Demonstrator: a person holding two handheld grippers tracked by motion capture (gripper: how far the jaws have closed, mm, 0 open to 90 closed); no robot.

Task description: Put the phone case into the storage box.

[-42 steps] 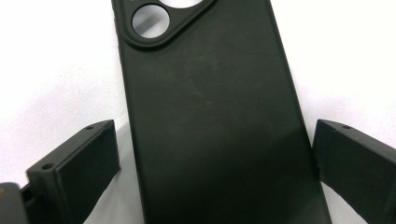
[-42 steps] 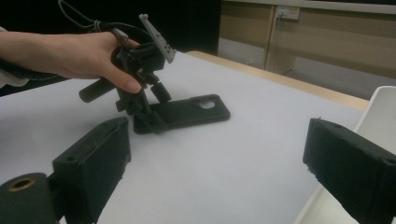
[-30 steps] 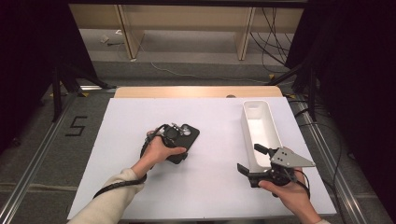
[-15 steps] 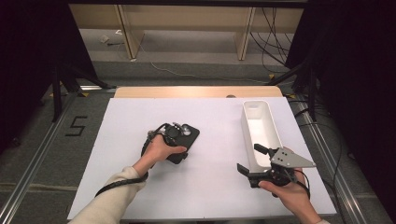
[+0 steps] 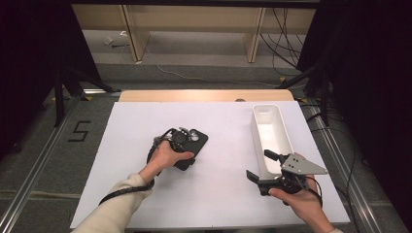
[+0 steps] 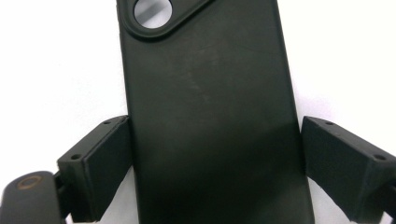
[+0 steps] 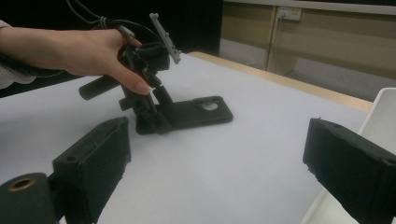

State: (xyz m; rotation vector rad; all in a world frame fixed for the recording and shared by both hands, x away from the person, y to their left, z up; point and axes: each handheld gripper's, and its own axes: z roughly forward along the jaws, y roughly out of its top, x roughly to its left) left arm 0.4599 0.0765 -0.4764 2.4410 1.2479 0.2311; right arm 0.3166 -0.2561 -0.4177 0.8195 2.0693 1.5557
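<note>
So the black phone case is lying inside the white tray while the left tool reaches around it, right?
Not quite. The black phone case lies flat on the white table, well apart from the white tray, as the high view shows. The left tool does straddle it.

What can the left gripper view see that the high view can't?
Left gripper view: up close, the black phone case lies between the two jaws of the left gripper, which have just been closing. There is a thin gap at one jaw. The round camera hole in the case is plain to see.
High view: the whole white table, the empty white bin and the right gripper, open, beside the bin.
Both: the case lying flat on the white surface, with the left gripper at it.
</note>
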